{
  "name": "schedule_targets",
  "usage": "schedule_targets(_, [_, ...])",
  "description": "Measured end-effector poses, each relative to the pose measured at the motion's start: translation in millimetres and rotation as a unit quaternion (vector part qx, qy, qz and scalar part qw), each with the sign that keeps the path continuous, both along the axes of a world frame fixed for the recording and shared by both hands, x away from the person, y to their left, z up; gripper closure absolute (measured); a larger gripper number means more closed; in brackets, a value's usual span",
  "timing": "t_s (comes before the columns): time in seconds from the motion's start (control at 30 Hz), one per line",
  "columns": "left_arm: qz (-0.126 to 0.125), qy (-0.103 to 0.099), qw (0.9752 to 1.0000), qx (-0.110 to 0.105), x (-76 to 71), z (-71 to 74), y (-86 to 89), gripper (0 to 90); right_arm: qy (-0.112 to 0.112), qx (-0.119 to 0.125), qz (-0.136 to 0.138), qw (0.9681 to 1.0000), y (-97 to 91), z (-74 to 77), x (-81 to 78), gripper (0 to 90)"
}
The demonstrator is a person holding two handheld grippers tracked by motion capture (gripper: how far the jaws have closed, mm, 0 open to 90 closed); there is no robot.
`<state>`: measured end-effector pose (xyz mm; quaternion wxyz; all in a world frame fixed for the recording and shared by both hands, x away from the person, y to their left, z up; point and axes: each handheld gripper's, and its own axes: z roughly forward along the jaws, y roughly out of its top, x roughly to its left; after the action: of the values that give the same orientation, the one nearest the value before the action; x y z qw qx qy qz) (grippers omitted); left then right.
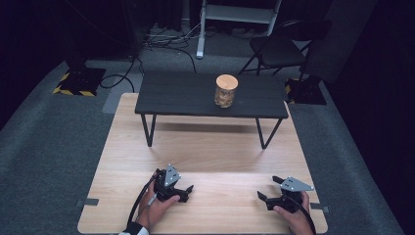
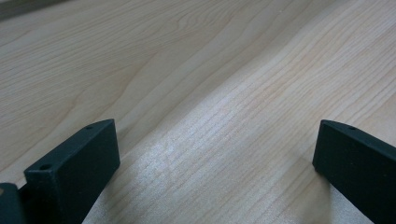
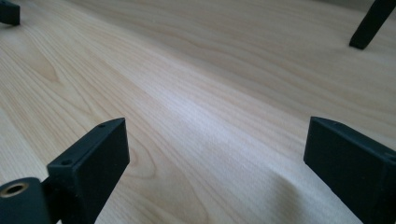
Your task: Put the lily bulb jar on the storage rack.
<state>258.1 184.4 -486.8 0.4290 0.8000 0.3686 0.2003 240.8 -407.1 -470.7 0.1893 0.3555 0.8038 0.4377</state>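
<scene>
A glass jar (image 1: 226,91) with a round wooden lid and pale contents stands upright on a low black shelf-like stand (image 1: 186,95), right of the stand's middle. The stand rests on thin black legs on the far half of a light wooden bench (image 1: 205,147).

Well apart from the jar, near the front edge of the bench, the left tongs (image 1: 188,190) rest low on the wood in the person's left hand (image 1: 155,208), pointing to the right. In the left gripper view its two black jaws stand wide apart, with bare wood grain between them.

The right tongs (image 1: 266,188) sit at the front right of the bench in the person's right hand (image 1: 293,215), pointing to the left, toward the other tongs. In the right gripper view these jaws too are spread wide, gripping nothing, just above the bench surface; one black leg (image 3: 371,23) of the stand appears at the top right.

A cable trails from each hand toward the front edge. Grey carpet surrounds the bench, and a folding chair (image 1: 281,46) stands behind it.
</scene>
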Motion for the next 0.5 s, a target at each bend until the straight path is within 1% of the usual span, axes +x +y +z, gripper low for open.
schedule_targets(0.17, [0.000, 0.000, 1.0000, 0.000, -0.1, 0.0, 0.0, 0.5, 0.008, 0.002, -0.007, 0.9999, -3.8, -7.1, -2.4, 6.5])
schedule_targets(0.27, [0.000, 0.000, 1.0000, 0.000, -0.1, 0.0, -0.1, 0.5, 0.009, -0.001, -0.007, 0.9999, -3.4, -7.9, -3.3, 6.5])
schedule_targets(0.33, [0.000, 0.000, 1.0000, 0.000, -0.1, 0.0, -0.1, 0.5, 0.008, -0.006, -0.009, 0.9999, -2.0, -8.1, -3.9, 6.1])
schedule_targets(0.4, [0.000, 0.000, 1.0000, 0.000, -0.1, 0.0, 0.0, 0.5, 0.003, -0.014, -0.009, 0.9999, 0.1, -8.8, -5.4, 5.8])
schedule_targets(0.5, [0.000, 0.000, 1.0000, 0.000, -0.1, 0.0, -0.1, 0.5, 0.000, -0.011, -0.011, 0.9999, -0.1, -10.7, -6.8, 5.9])
